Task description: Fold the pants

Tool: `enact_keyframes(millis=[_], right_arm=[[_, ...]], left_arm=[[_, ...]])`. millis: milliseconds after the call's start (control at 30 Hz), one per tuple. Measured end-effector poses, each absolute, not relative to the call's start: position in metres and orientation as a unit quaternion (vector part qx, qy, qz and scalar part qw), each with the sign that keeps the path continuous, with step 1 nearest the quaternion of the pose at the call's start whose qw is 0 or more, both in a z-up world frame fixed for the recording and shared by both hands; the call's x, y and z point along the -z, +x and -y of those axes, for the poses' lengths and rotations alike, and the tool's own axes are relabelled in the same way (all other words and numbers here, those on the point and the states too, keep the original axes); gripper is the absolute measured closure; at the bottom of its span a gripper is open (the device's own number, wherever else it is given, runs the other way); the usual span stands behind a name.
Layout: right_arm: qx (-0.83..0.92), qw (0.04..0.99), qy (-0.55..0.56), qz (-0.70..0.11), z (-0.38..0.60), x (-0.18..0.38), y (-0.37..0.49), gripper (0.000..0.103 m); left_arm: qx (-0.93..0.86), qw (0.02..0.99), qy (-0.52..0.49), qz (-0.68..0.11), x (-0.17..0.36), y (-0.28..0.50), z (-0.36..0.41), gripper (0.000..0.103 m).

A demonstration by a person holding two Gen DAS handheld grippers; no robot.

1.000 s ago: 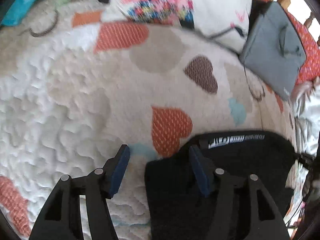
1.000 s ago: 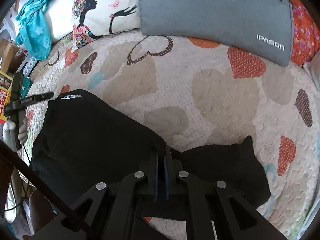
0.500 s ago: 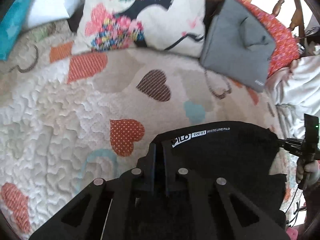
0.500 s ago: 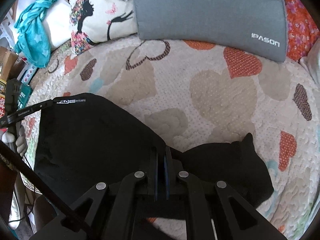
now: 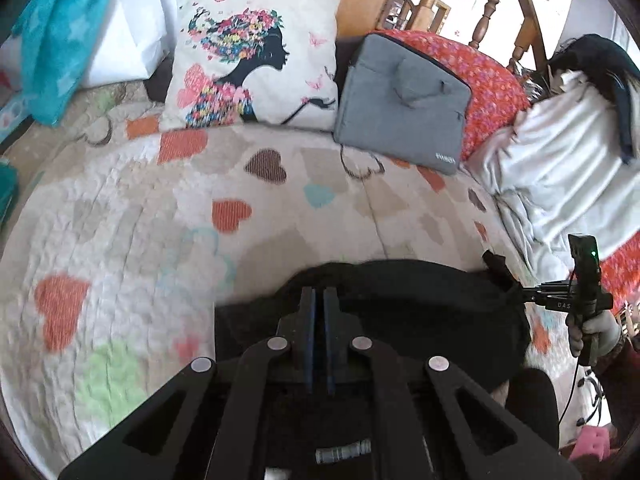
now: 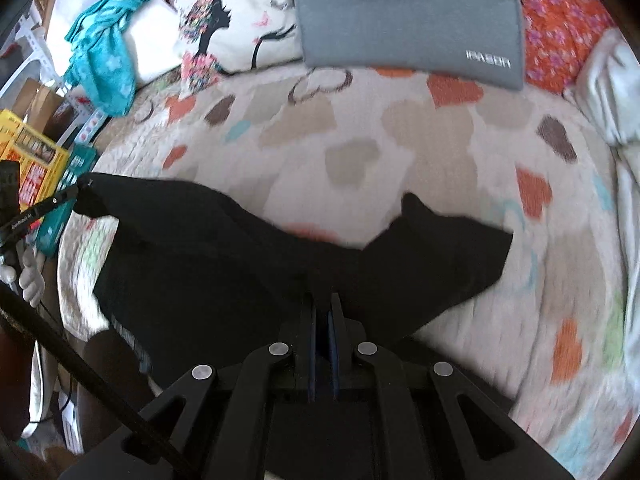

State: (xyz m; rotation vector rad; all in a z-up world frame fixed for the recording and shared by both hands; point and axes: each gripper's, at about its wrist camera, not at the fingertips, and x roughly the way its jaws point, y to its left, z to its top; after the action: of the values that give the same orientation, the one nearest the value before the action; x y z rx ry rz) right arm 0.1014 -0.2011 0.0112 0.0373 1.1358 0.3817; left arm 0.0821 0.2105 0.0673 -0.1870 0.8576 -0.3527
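Motion blurs the near part of the heart-patterned quilt (image 6: 568, 344), and the black pants (image 6: 224, 264) run out of sight under the gripper bodies in both views.

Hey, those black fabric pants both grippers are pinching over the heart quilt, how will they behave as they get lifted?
The black fabric pants will probably sag: the cloth already droops between the left gripper and the right gripper. They look light, since thin pinches carry them. The loose leg end may trail over the heart-patterned quilt.

black pants (image 6: 224, 264) lifted off the bed, stretched out and sagging.
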Motion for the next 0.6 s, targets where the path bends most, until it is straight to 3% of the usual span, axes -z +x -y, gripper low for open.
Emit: enact_keyframes(millis=[433,533,600], right_arm=[[-0.162,0.782,-0.052,-0.599,0.182,0.035,0.005,0.095],[-0.162,0.785,-0.039,-0.597,0.19,0.024,-0.003,0.086],[-0.148,0.793,-0.021,-0.59,0.205,0.009,-0.008,0.068]], left_arm=[[0.059,0.86,-0.162,-0.481,0.015,-0.021,-0.271,0.103],[0.033,0.866,-0.16,-0.473,0.009,-0.034,-0.28,0.103],[0.027,0.873,-0.148,-0.464,0.001,-0.041,-0.279,0.103]])
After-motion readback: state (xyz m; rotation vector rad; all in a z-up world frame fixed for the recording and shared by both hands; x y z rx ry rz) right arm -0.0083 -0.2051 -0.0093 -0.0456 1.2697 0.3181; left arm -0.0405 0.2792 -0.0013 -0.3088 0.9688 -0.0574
